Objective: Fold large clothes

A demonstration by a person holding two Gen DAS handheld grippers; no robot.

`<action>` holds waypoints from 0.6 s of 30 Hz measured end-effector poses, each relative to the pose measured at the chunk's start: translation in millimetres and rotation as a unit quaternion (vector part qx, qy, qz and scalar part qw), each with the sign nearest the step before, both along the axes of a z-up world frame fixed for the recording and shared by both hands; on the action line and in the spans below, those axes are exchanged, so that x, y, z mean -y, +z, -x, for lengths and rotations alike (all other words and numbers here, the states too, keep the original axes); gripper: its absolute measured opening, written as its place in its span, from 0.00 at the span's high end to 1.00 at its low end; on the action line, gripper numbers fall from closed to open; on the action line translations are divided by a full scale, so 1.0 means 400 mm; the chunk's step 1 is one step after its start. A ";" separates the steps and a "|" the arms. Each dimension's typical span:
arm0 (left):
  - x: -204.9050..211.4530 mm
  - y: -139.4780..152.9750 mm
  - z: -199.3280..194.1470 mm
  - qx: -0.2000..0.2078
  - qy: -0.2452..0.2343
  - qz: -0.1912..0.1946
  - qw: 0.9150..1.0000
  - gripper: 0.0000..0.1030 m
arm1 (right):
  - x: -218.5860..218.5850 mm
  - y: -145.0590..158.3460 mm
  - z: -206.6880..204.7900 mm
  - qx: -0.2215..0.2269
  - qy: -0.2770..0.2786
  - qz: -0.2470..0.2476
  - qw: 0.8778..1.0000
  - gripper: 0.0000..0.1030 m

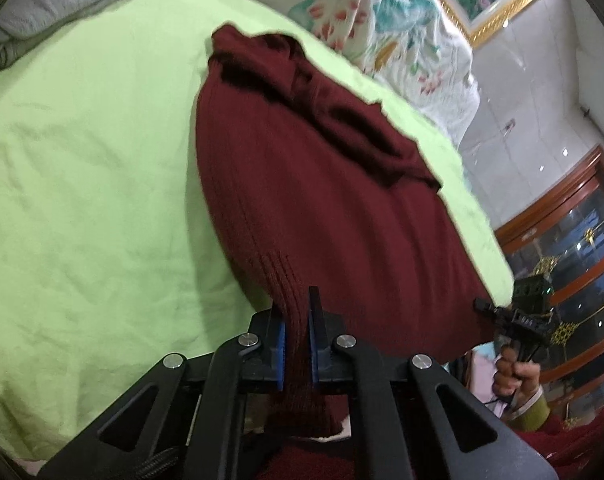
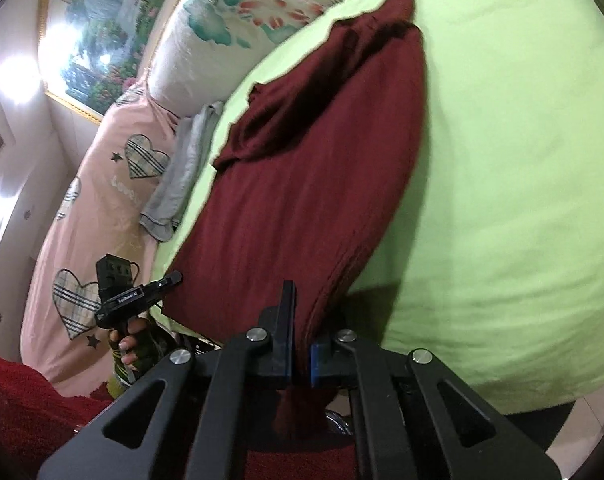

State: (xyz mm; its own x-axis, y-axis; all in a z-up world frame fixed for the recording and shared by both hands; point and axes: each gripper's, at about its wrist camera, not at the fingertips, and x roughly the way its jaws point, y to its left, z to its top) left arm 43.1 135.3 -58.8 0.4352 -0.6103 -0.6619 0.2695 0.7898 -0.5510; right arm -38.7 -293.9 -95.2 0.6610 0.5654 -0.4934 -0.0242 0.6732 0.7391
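The biggest risk is the whole maroon knit garment (image 1: 321,200) sliding across the smooth green bed sheet (image 1: 82,200) as its near hem is lifted — the far part, a bunched sleeve and collar toward the bed's far edge, would then drag along crooked and spoil the fold. Next, the two near corners could rise unevenly, since each is carried separately, skewing the crease. Smallest: the thick ribbed hem could creep out of a pinch.

The garment lies lengthwise along the bed's near edge, flat in the body, rumpled at the far end, ribbed lines running along one side. The left gripper (image 1: 298,340) is clenched on one hem corner, fabric pinched between its blue pads; the right gripper (image 2: 300,344) is likewise clamped on the other corner — both at the bed's near edge.
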 end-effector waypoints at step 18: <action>0.092 0.325 -0.277 0.150 0.050 0.029 0.987 0.94 | 0.143 0.293 -0.225 0.136 -0.069 0.025 0.988 0.95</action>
State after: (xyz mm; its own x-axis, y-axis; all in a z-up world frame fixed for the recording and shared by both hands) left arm 153.7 98.7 71.1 0.6669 -0.5871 -0.4588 0.3493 0.7902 -0.5035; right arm 51.2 -351.3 22.1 0.8419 0.4404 -0.3118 -0.1237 0.7200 0.6829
